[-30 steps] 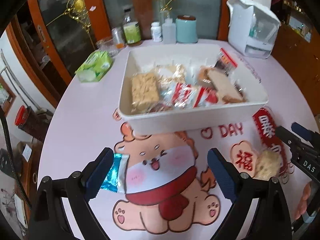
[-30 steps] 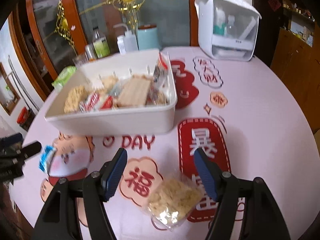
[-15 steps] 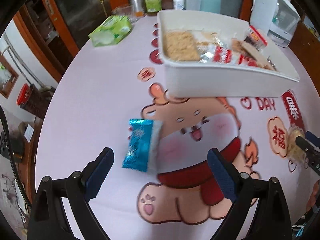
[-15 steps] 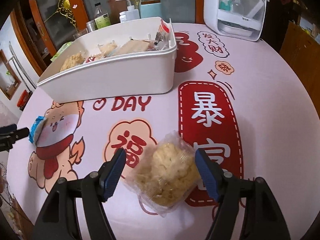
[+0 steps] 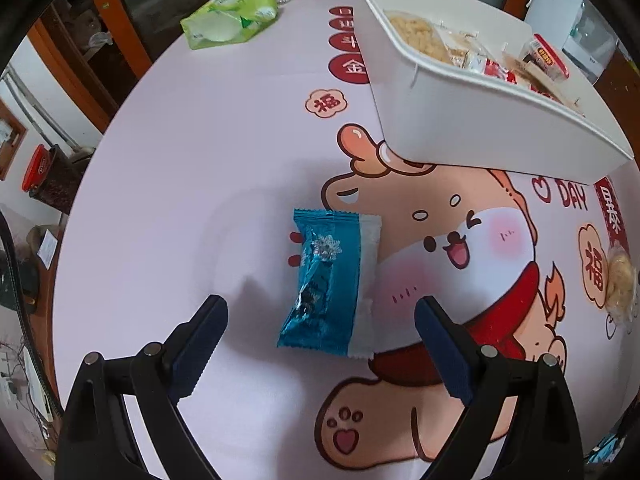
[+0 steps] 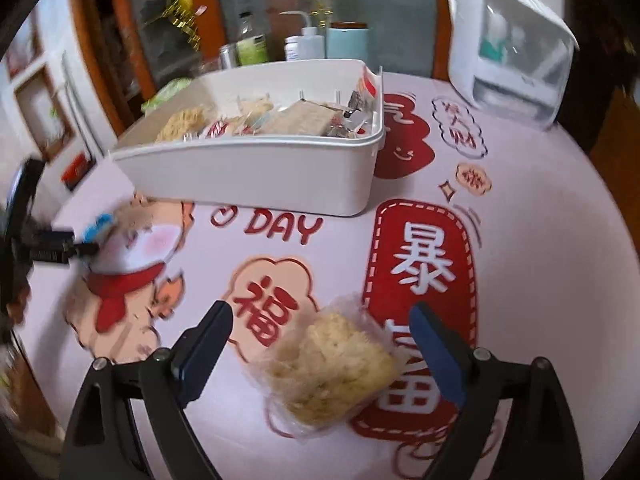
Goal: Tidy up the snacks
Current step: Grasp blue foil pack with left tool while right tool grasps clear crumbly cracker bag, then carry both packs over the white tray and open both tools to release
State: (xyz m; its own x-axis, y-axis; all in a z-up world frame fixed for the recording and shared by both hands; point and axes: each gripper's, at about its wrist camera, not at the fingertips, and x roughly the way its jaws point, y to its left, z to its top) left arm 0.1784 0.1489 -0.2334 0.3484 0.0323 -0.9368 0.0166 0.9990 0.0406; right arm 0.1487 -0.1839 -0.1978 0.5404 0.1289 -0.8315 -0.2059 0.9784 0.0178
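Note:
A blue and white snack packet [image 5: 330,280] lies flat on the pink tablecloth. My left gripper [image 5: 320,312] is open, with the packet's near end between its fingers. A clear bag of yellow crispy snack [image 6: 328,364] lies between the open fingers of my right gripper [image 6: 320,320]. The same bag shows at the right edge of the left wrist view [image 5: 620,284]. A white bin [image 5: 480,128] holding several snacks stands behind both; it also shows in the right wrist view [image 6: 256,172]. The left gripper and the blue packet [image 6: 98,226] appear at the far left there.
A green tissue pack [image 5: 228,16] lies at the table's far left. Bottles and a teal jar [image 6: 346,42] stand behind the bin. A white appliance [image 6: 508,40] stands at the back right. The round table's edge curves close on the left.
Both grippers have moved forward and down. The blue packet now lies between the left fingers and the crispy snack bag sits deeper between the right fingers. Both stay open.

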